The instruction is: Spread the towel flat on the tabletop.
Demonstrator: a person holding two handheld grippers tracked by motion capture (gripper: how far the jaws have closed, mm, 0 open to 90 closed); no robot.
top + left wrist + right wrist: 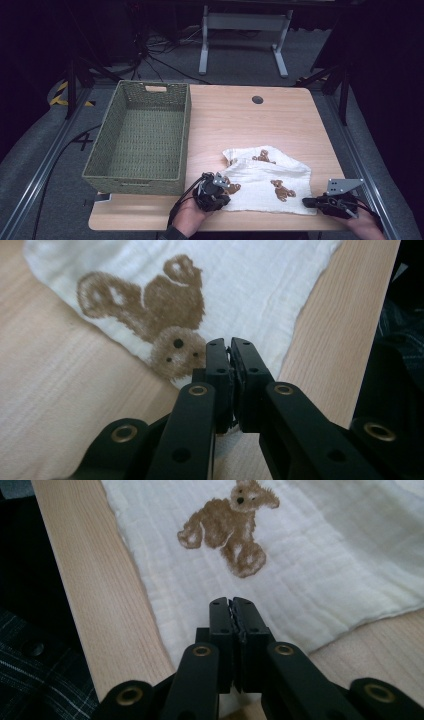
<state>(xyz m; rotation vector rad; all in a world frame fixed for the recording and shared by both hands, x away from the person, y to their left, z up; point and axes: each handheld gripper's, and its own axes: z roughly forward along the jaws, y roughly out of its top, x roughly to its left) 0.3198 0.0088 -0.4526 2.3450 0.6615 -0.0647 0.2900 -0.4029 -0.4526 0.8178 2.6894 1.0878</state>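
Apparently both the left gripper (220, 192) and right gripper (307, 202) pinch the cloth's (265, 180) near corners.

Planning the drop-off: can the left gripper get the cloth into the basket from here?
Probably yes: the left gripper is shut on the cloth corner, and the open-topped basket sits just beside it, nothing between.

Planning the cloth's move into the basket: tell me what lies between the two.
Nothing visible does. Between the white bear-print cloth and the green woven basket there is bare wooden tabletop. Both claws, left and right, are shut on the cloth's near corners.
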